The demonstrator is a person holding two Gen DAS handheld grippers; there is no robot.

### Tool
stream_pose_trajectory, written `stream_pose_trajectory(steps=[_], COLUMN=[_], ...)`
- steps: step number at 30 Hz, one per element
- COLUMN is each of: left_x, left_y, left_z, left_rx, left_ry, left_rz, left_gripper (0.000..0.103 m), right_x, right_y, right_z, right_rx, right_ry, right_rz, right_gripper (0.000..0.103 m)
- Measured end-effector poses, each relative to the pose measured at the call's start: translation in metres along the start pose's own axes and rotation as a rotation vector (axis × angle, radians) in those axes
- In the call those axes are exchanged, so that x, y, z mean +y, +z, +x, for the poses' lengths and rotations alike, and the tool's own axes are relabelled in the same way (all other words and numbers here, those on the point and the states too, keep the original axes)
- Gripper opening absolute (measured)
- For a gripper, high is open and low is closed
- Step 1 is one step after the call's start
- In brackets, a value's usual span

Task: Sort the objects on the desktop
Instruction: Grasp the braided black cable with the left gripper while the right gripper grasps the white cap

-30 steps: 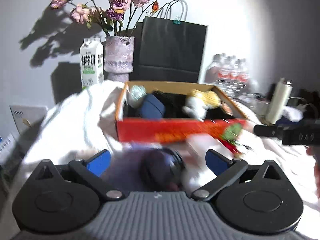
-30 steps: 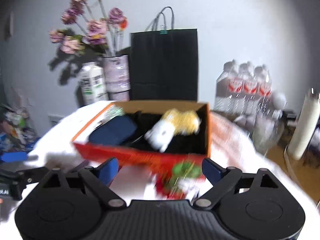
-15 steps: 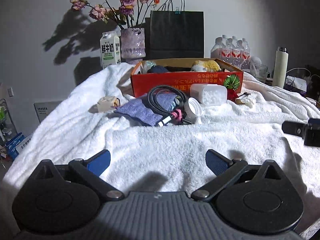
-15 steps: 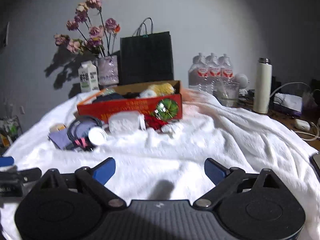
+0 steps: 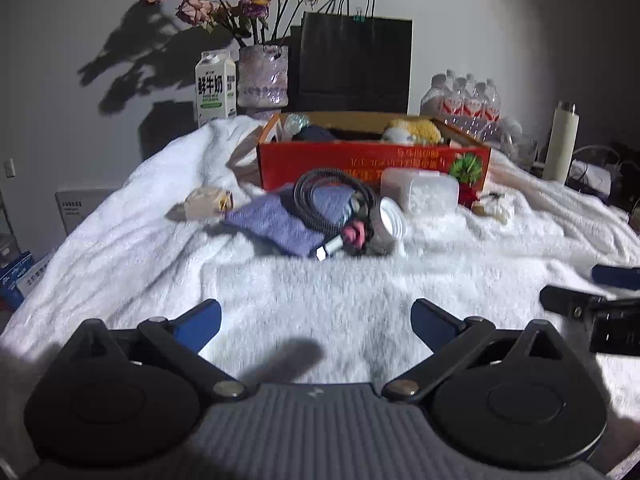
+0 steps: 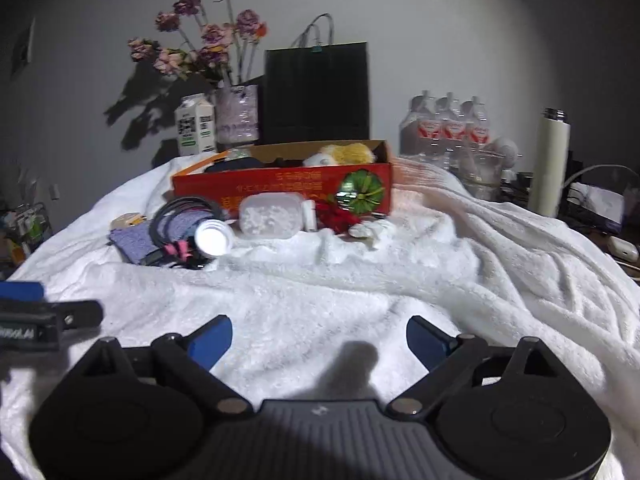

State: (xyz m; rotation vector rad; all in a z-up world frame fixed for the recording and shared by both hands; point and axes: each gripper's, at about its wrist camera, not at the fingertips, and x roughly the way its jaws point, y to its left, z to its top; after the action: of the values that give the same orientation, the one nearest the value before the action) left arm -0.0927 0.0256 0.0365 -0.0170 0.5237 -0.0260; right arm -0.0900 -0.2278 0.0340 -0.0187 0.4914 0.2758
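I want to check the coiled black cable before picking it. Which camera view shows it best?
The left wrist view: the coiled black cable appears nearer there, its whole loop visible on the purple cloth. In the right wrist view it looks smaller, off to the left.

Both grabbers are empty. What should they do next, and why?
Probably move the left gripper forward to the coiled black cable on the purple cloth. Both grippers are open and empty, and that pile lies outside the red box, straight ahead.
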Motion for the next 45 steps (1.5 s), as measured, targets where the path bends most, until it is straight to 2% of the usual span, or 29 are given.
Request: stream_pose_trajectory(steps=[4,5,9,11,15,17,18,21,22,24,25,27,31,38,41,45], left_x=[0.013,0.015,0.017,0.018,0.02,0.021,0.021,0.021,0.02,0.015,0.013,0.011,0.017,0.016,0.015,0.015], left_y=[0.036,0.045,0.075,0.083,0.086,0.084,0.083,0.081,0.081,0.081,0.081,0.081,0.087,0.103,0.105,0.091], left_z=[0.02,0.029,0.076,0.103,0.142,0.152,0.154,0.157,0.156,0.152,0.148,0.142,0.12,0.06,0.028,0.003], left_rx=[-0.051,-0.061,-0.039,-0.005,0.057,0.071,0.072,0.06,0.056,0.039,0.027,0.009,-0.03,-0.156,-0.199,-0.171], left_ry=[-0.049,-0.045,-0.015,-0.018,-0.017,-0.012,-0.018,-0.023,-0.022,-0.013,-0.004,0.007,-0.029,-0.066,-0.124,-0.225], left_rz=[-0.003,0.007,0.053,0.06,0.058,0.053,0.057,0.048,0.053,0.073,0.085,0.093,0.042,0.003,-0.029,-0.105], left_gripper=[0.096,0.093,0.091,0.083,0.073,0.061,0.059,0.041,0.026,0.022,0.02,0.017,0.007,0.006,0.006,0.006], right_x=[0.009,0.013,0.03,0.037,0.042,0.044,0.044,0.042,0.041,0.041,0.042,0.044,0.041,0.019,0.01,0.007], right_y=[0.028,0.036,0.06,0.065,0.067,0.065,0.065,0.065,0.065,0.064,0.063,0.064,0.067,0.079,0.078,0.066], right_z=[0.018,0.026,0.069,0.094,0.134,0.147,0.151,0.153,0.153,0.153,0.152,0.151,0.136,0.077,0.053,0.033], right_rx=[-0.003,0.003,0.048,0.081,0.146,0.166,0.165,0.147,0.14,0.135,0.132,0.126,0.077,-0.052,-0.068,-0.052], right_ry=[0.111,0.132,0.186,0.213,0.228,0.222,0.215,0.217,0.224,0.248,0.243,0.236,0.211,0.165,0.144,0.096], right_rz=[0.011,0.011,-0.001,0.02,0.094,0.117,0.125,0.137,0.139,0.139,0.131,0.117,0.112,0.121,0.107,0.008], right_gripper=[0.086,0.086,0.081,0.074,0.066,0.064,0.063,0.061,0.058,0.042,0.039,0.038,0.038,0.038,0.038,0.038])
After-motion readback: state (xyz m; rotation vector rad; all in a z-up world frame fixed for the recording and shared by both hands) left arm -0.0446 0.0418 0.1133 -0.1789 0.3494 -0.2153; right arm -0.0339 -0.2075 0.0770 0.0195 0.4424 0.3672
